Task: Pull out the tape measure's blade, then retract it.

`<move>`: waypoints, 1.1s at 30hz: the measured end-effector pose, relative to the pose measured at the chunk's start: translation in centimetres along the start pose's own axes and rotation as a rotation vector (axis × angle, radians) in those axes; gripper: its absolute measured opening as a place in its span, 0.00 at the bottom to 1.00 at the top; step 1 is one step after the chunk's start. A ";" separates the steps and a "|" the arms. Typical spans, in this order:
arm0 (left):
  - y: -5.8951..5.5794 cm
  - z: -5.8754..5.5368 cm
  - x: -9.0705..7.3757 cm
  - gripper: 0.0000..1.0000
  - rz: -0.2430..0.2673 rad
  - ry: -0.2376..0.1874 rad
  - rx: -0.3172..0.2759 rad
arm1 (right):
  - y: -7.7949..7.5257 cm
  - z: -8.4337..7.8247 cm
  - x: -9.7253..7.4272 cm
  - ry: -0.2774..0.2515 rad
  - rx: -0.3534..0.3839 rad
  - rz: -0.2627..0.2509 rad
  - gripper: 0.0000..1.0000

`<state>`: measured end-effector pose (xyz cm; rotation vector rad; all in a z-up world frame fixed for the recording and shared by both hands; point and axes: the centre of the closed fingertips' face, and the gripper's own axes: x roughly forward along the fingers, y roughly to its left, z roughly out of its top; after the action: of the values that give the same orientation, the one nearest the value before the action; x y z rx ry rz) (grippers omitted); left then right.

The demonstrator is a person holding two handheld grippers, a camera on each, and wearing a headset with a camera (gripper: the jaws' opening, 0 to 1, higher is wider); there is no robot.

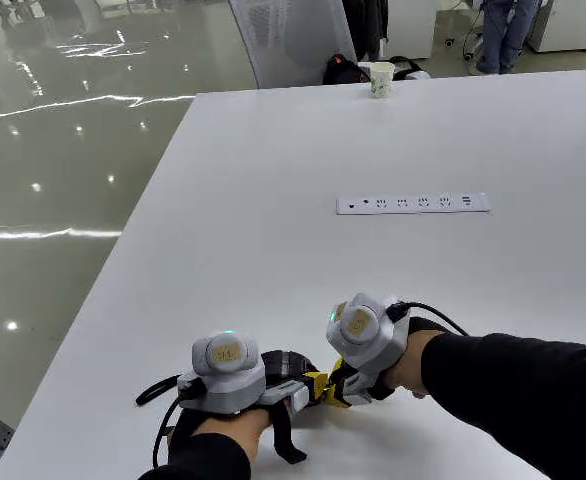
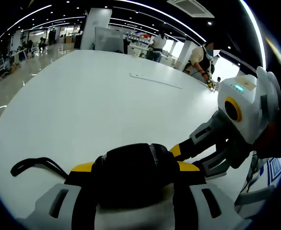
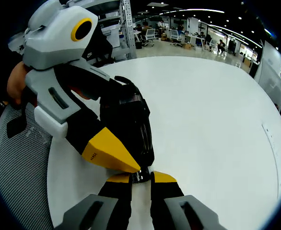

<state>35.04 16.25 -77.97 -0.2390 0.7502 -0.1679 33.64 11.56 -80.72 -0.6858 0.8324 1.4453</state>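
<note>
- The tape measure (image 1: pixel 285 364) is black and lies low in the middle of the head view. It is on the near part of the white table (image 1: pixel 273 200), between the two grippers.
- The left gripper (image 2: pixel 135 167) is clenched on the body of the tape measure. In the left gripper view the black case sits between its two yellow-tipped jaws at the bottom centre.
- The right gripper (image 3: pixel 141 178) meets the case from the right side of the head view.
- In the right gripper view its jaws stand almost together at the bottom centre. They pinch the blade tip (image 3: pixel 141 174), a small dark piece just at the mouth of the case.
- The blade is hardly out, and its tip is just beside the case.
- A black strap (image 1: pixel 285 440) lies on the table below the left gripper in the head view.
- A dark sleeve (image 1: pixel 513 390) comes in from the lower right of the head view.
- A white power strip (image 1: pixel 413 204) lies flat at the middle right, well apart from the grippers.
- A paper cup (image 1: pixel 381 78) stands upright near the far edge of the table, at the top of the head view.
</note>
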 end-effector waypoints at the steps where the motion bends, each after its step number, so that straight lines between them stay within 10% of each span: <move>1: 0.0 0.0 0.0 0.59 0.000 0.000 0.003 | -0.1 -0.1 0.0 0.007 -0.020 0.001 0.11; 22: 0.1 0.0 0.2 0.62 -0.007 0.019 -0.002 | -0.2 0.0 0.0 0.007 0.001 -0.045 0.13; 25: 0.0 0.8 -0.1 0.62 -0.005 -0.016 0.119 | -0.4 -0.1 -0.6 -0.027 0.033 -0.072 0.15; 33: -0.4 1.3 -0.7 0.62 -0.066 -0.026 0.178 | -0.5 -1.5 -2.6 -0.072 0.081 -0.105 0.15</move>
<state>35.45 16.23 -76.49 -0.0962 0.6977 -0.2924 34.15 8.89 -79.49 -0.6040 0.7833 1.3269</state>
